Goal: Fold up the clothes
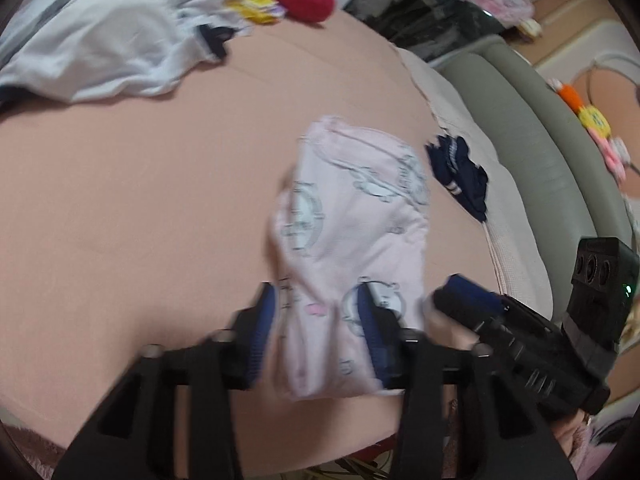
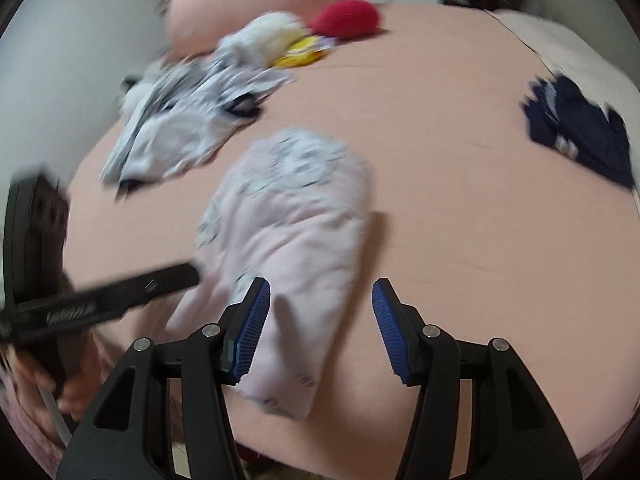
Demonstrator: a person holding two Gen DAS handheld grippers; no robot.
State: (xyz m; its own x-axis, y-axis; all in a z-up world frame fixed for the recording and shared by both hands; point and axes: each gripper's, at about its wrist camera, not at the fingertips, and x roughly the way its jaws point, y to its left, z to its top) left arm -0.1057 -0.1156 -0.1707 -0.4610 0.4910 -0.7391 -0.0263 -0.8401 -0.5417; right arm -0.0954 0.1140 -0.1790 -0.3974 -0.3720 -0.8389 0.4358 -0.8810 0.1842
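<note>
A pale pink printed garment [image 1: 352, 216] lies folded in a long strip on the pink bed sheet [image 1: 140, 200]. My left gripper [image 1: 320, 312] is open, its blue pads on either side of the garment's near end. In the right wrist view the same garment [image 2: 288, 216] lies ahead. My right gripper [image 2: 320, 320] is open, its left pad at the garment's near edge, holding nothing. The right gripper's tip also shows in the left wrist view [image 1: 472, 292], just right of the garment. The left gripper's body shows at the left in the right wrist view [image 2: 120, 292].
A crumpled white and grey garment [image 1: 104, 48] lies at the far left of the bed. A folded navy garment [image 1: 460, 172] lies near the right edge. A red plush [image 1: 304, 0] and yellow packets [image 1: 260, 8] sit at the far end. The grey bed frame [image 1: 540, 140] runs along the right.
</note>
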